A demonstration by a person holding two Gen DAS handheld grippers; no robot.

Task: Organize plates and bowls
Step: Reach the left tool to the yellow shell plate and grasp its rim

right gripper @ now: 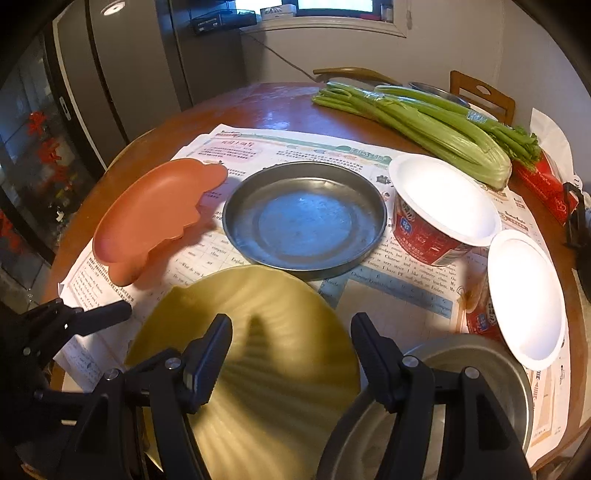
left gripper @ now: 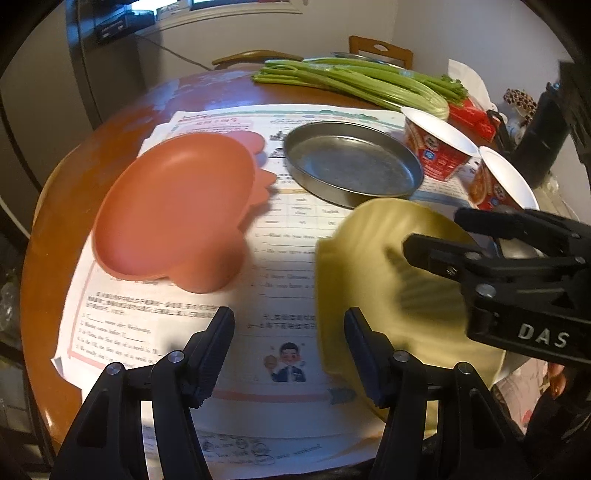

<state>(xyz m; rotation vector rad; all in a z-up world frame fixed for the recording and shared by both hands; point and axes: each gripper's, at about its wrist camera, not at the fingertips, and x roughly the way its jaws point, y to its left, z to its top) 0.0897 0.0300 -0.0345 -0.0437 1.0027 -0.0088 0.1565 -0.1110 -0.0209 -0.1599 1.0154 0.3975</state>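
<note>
The yellow plate (right gripper: pixel 258 354) is seen at 12 o'clock beneath the right gripper (right gripper: pixel 291 363), fingers apart and empty, left gripper (left gripper: pixel 290 356) likewise empty.

left gripper (left gripper: pixel 289 354) | black jaws, ribbed pads, silver screws; right gripper (right gripper: pixel 291 356) | "DAS" marking

this is a home dining corner: a round wooden table (right gripper: pixel 280 107) spread with printed school worksheets (right gripper: pixel 295 147), celery (right gripper: pixel 436 125) lying on it, wooden chairs (right gripper: pixel 484 94) pushed in behind, a tall dark fridge (right gripper: pixel 122 74) by the wall, a window sill (right gripper: pixel 325 26) above, and plates and bowls about.
</note>
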